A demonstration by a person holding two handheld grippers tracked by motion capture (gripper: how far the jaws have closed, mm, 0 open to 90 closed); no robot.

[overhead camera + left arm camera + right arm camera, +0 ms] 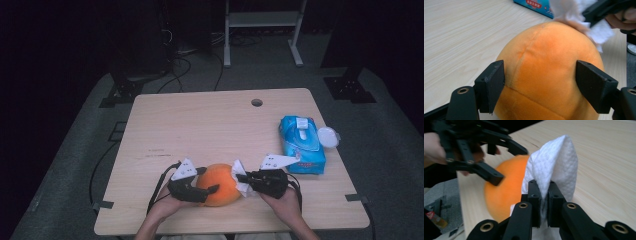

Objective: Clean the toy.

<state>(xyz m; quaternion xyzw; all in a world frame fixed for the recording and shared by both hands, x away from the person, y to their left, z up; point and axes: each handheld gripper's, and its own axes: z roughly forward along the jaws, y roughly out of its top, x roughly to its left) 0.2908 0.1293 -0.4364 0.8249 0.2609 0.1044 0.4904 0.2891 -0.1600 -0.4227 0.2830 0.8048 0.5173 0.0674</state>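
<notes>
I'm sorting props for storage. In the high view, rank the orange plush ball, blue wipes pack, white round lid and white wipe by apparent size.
1-2. Orange plush ball and blue wipes pack: too alike to rank.
3. White wipe, partly hidden.
4. White round lid.

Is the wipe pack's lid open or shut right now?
Open: on the blue wipe pack the round white lid is flipped out to the side, off the dispenser opening.
</notes>
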